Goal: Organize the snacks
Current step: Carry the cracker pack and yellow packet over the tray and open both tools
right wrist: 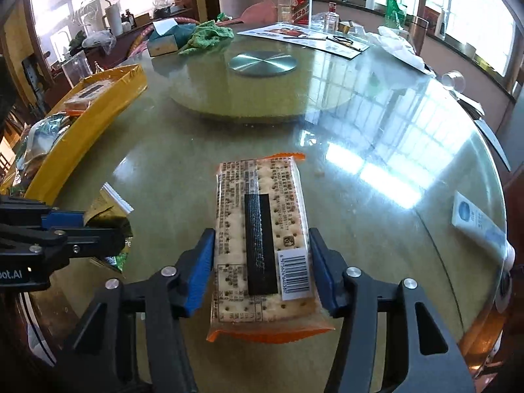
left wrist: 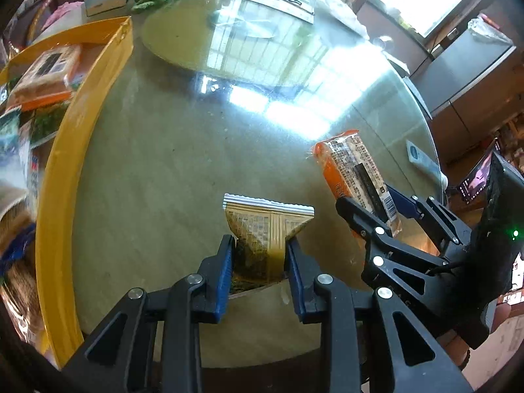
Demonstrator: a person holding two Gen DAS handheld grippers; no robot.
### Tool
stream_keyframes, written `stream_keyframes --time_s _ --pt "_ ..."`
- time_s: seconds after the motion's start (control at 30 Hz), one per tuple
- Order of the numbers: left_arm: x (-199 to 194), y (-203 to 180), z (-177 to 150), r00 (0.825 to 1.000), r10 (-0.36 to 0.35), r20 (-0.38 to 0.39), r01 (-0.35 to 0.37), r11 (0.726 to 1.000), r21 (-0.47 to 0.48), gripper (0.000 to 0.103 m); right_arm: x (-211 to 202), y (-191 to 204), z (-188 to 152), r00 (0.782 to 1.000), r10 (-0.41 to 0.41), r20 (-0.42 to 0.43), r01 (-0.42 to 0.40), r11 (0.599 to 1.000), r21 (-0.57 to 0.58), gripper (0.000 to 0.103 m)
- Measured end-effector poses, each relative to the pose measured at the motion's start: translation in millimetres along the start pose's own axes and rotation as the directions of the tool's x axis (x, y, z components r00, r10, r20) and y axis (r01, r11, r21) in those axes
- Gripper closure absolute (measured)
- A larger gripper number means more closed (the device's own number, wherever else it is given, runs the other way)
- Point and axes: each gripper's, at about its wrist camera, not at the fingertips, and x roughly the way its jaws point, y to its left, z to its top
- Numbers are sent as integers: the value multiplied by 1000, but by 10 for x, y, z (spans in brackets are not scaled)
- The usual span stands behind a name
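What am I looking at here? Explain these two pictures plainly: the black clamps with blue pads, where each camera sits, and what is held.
No robot: a person holds one pair of tongs in each hand, with a camera on each looking along its fingers. The left tongs pinch a yellow-green foil snack packet. The right tongs squeeze an orange-edged clear pack of crackers. Both packs are over the round glass-topped table. A yellow tray on the left holds more snacks.
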Motion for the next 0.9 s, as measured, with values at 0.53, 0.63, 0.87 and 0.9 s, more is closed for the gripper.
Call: stream_keyframes --time_s 0.53,0.63,0.87,0.9 --pt "-1311 561 -372 961 -96 261 126 987 -98 76 -645 385 8 939 314 142 -323 946 43 48" --pt "-1617 796 -451 943 -56 328 106 985 -136 76 -795 615 43 899 403 171 -409 912 5 48" --pt "-1918 1309 -446 914 44 404 55 972 -230 76 -817 1174 344 857 495 140 -487 869 -92 48" --pt "-1926 1382 -417 911 56 408 47 970 -239 76 -790 1235 400 854 503 132 -493 864 -98 48"
